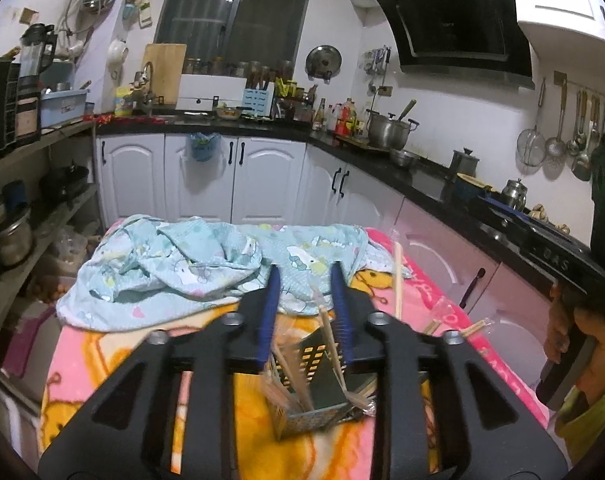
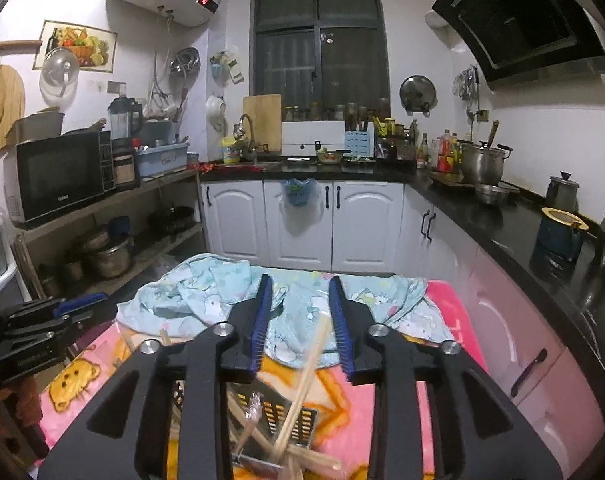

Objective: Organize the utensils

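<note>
A perforated metal utensil holder (image 1: pixel 316 392) stands on the pink and orange blanket (image 1: pixel 86 356), with wooden chopsticks (image 1: pixel 329 336) and a clear plastic utensil in it. My left gripper (image 1: pixel 306 276) is open and empty above the holder. In the right wrist view the holder (image 2: pixel 290 420) sits below my right gripper (image 2: pixel 300 284), which is open and empty. Chopsticks (image 2: pixel 302 384) lean out of it and a clear plastic utensil (image 2: pixel 251 420) lies inside. More chopsticks (image 1: pixel 398 284) lie loose on the blanket at the right.
A crumpled light blue cloth (image 1: pixel 190 268) covers the far half of the blanket. White cabinets (image 1: pixel 206 176) and a black counter (image 1: pixel 422 172) run behind and right. A shelf with a microwave (image 2: pixel 58 176) stands left. The right gripper's body (image 1: pixel 582 280) shows at the right edge.
</note>
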The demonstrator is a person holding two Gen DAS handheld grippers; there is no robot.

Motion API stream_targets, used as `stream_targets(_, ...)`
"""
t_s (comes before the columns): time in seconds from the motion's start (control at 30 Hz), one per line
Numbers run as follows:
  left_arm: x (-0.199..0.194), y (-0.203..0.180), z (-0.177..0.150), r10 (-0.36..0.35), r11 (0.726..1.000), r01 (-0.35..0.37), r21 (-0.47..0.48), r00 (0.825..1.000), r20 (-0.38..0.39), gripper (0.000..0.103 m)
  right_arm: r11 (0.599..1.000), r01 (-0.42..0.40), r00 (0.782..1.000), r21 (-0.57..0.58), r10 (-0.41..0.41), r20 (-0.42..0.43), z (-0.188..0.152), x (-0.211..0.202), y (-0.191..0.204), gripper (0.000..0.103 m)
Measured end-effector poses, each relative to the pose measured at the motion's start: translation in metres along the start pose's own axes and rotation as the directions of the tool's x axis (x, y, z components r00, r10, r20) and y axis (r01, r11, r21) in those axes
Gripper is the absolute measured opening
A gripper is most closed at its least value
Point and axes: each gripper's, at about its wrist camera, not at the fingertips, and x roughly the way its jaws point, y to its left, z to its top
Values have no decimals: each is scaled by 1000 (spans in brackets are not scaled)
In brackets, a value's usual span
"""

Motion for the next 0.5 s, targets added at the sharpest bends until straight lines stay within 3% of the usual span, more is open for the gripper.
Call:
stream_targets(0.13,-12,-1,2,3,1000,-3,-7,1000,22,41,1000,0,1000,23,0,9,-3,-18,-6,35)
stream_targets(0.27,-24,-4,2,2,1000,-1,-4,999,40,47,1000,-6,1000,18,6,24,-6,-38,-8,38)
stream_targets(0.5,-46,-18,-4,0,1000,-2,22,998,56,74,999,5,1000,41,-6,21,-11,-71,-15,43)
